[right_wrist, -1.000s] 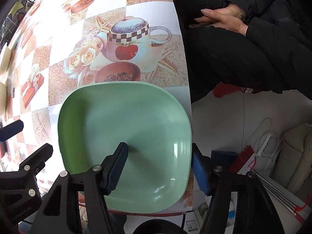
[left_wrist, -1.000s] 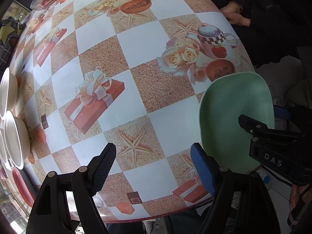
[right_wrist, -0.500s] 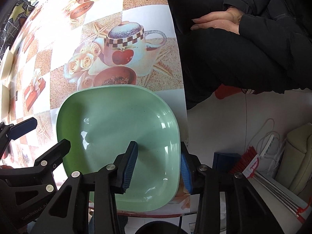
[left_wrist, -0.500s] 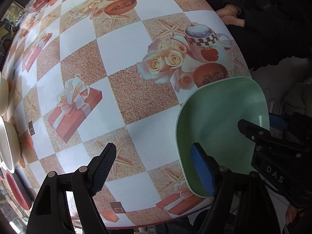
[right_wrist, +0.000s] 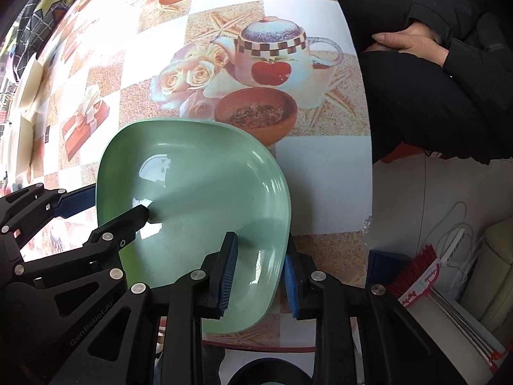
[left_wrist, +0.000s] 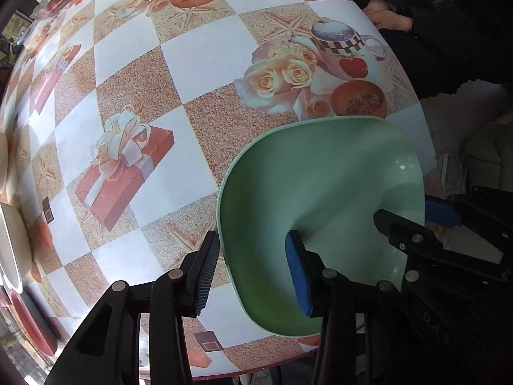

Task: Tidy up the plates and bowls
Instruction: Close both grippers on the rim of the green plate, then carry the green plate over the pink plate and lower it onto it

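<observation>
Plate: green plate (left_wrist: 320, 199), squarish w/ rounded corners, glossy, sits at the near right corner of the table (left_wrist: 198, 54). In the right wrist view (right_wrist: 192, 186) its near edge lies by the table rim.
L gripper: your left gripper (left_wrist: 253, 272) points down at the plate's left rim. One finger is outside the rim over the cloth, the blue-padded one is inside over the plate floor. Jaws have just been closing, rim is between them. Can't tell if the pads press on it yet; a gap shows inside.
R gripper: your right gripper (right_wrist: 259, 276) straddles the plate's right rim, one pad inside, one outside. Jaws have just been closing too, now narrow around the rim. Outer pad looks right at the rim; firm contact not clear.
Both: each gripper shows in the other's view, on opposite sides of the plate.
Other dishes: cream bowls (left_wrist: 9, 243) stacked at the far left edge of the table, well apart from the plate.
Bystander: a person in dark sleeves sits beyond the table's right side, hands (right_wrist: 407, 38) folded in lap.
</observation>
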`<state>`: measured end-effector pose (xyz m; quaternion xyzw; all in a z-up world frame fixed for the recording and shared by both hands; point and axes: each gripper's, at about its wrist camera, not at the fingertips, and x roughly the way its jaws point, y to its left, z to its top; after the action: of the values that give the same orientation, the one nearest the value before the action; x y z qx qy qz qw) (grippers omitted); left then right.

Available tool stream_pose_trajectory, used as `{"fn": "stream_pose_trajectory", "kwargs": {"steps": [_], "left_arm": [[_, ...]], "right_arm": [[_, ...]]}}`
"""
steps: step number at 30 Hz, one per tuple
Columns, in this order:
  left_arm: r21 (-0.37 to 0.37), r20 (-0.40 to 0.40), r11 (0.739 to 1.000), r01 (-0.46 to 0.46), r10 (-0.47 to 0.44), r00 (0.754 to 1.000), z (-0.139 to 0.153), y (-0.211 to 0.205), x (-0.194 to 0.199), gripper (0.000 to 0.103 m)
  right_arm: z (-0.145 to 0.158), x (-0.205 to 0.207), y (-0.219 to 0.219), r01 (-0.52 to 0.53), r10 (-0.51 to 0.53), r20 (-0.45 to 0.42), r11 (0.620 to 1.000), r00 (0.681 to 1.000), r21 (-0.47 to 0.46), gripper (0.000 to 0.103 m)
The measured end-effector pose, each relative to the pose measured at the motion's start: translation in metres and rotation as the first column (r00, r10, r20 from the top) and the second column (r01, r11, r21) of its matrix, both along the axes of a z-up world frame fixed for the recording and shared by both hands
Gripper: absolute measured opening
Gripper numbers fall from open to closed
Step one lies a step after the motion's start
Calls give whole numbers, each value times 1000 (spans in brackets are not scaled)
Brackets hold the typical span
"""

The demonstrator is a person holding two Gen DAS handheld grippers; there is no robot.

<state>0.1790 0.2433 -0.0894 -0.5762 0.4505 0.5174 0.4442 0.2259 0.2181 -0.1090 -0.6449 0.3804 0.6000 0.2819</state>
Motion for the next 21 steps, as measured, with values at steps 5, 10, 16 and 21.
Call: {"fn": "stream_pose_trajectory", "kwargs": {"steps": [5, 10, 16, 21], "left_arm": [[4, -10, 1000, -29, 29, 1000, 2, -31, -31, 46], [-6, -32, 997, -78, 77, 996, 4, -63, -73, 46], [-19, -46, 988, -154, 153, 987, 4, -109, -133, 46], [-34, -54, 975, -219, 217, 975, 4, -145, -183, 46]], "right_arm": [[0, -30, -33, -67, 67, -10, 998, 998, -9, 29], [0, -71, -65, -143, 142, -26, 989, 990, -29, 29], [1, -127, -109, -220, 217, -46, 974, 975, -51, 29], [2, -178, -148, -285, 282, -56, 956, 958, -61, 29]]}}
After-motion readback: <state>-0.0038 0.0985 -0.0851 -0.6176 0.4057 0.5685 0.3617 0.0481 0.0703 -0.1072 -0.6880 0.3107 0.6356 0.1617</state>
